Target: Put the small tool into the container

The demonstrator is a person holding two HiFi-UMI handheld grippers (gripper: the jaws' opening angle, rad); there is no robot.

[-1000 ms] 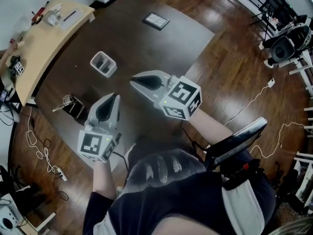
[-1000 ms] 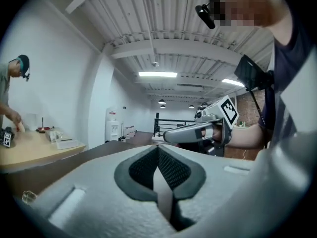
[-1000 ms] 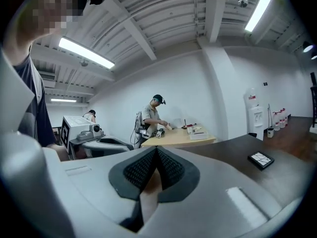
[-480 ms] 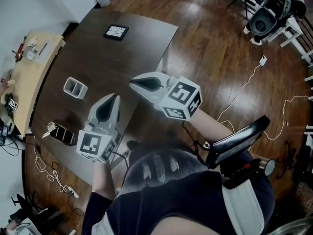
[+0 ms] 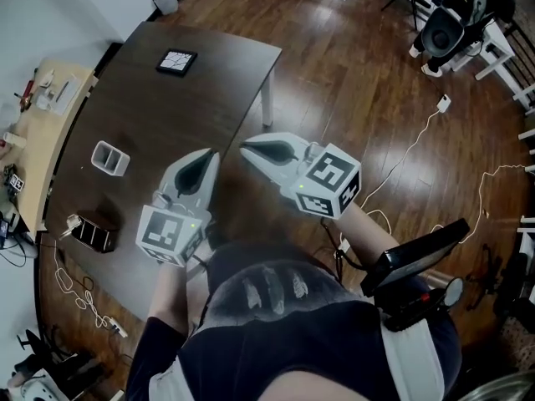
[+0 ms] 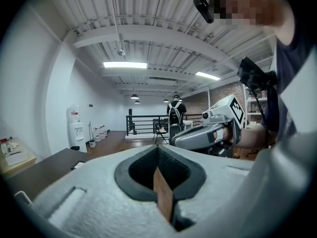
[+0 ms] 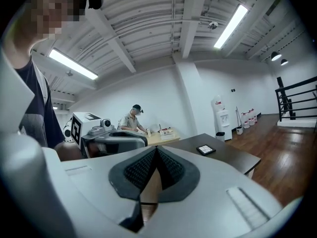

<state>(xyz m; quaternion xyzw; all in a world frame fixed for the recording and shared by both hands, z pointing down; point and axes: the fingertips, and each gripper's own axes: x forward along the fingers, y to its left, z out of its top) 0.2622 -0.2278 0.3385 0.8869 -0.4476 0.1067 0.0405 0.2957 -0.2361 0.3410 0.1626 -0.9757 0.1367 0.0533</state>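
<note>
In the head view both grippers are held in front of the person's body, over the near edge of the dark table (image 5: 201, 82). My left gripper (image 5: 206, 159) is shut and holds nothing. My right gripper (image 5: 249, 149) is shut and empty too, its tip over the wooden floor just past the table edge. The white open container (image 5: 109, 158) stands on the table well to the left of both grippers. A small pale tool (image 5: 70, 222) lies against a black box (image 5: 94, 235) near the table's left edge. Each gripper view looks level across the room, with pads closed: left gripper (image 6: 158, 150), right gripper (image 7: 156, 150).
A black-framed square tile (image 5: 176, 60) lies at the table's far end, also seen as the tile (image 7: 204, 149). A light wooden desk (image 5: 42, 132) with clutter runs along the left. Cables, a stand and other gear sit on the floor at right. One person (image 7: 133, 119) sits at the desk; another person (image 6: 174, 114) stands by a railing.
The head view has swung so the table, container and black box slid left and further from the grippers. Both grippers stayed shut and side by side, now at the table's edge.
</note>
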